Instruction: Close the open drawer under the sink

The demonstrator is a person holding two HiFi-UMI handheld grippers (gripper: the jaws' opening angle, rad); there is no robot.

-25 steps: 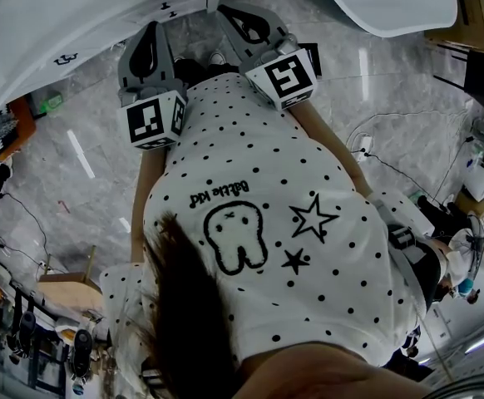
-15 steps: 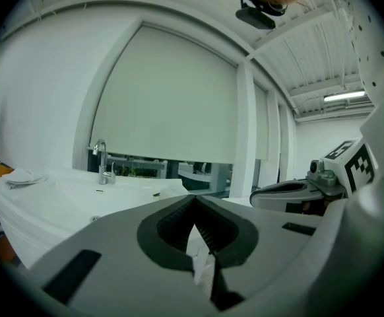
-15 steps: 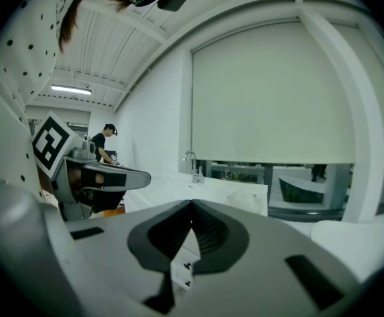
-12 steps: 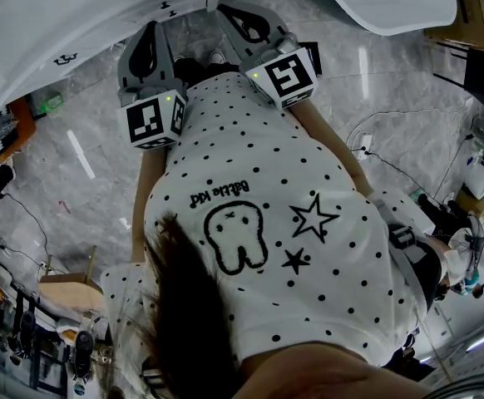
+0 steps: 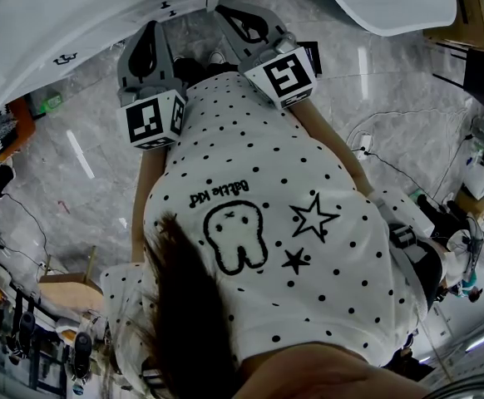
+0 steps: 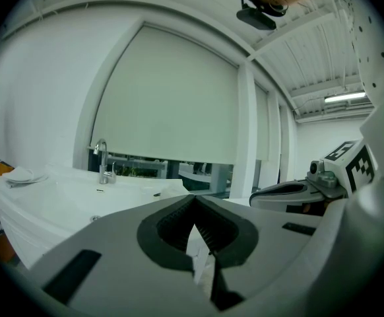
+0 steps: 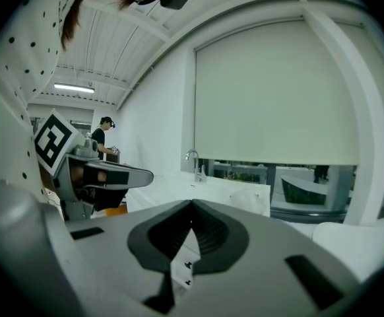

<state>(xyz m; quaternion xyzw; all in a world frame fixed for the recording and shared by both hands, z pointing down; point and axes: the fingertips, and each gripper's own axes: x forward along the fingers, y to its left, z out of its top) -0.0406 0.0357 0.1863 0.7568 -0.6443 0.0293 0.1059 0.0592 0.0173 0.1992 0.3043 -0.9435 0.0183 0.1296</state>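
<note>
White sink [image 6: 60, 193] ahead; left gripper [image 6: 193, 200] and right gripper [image 7: 192, 205] empty, jaws pressed together. Unseen drawer likely rigid, smooth-running: push its front flat.

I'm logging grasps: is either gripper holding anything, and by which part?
Nothing is held. The left gripper and the right gripper each have jaws shut tip to tip, with nothing between them.

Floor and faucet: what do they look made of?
The grey veined floor looks like polished marble or marble-look tile: pale veining and long glossy light streaks. The curved silver faucet looks like chromed metal, judging by its bright mirror-like shine, though it is small in view.
</note>
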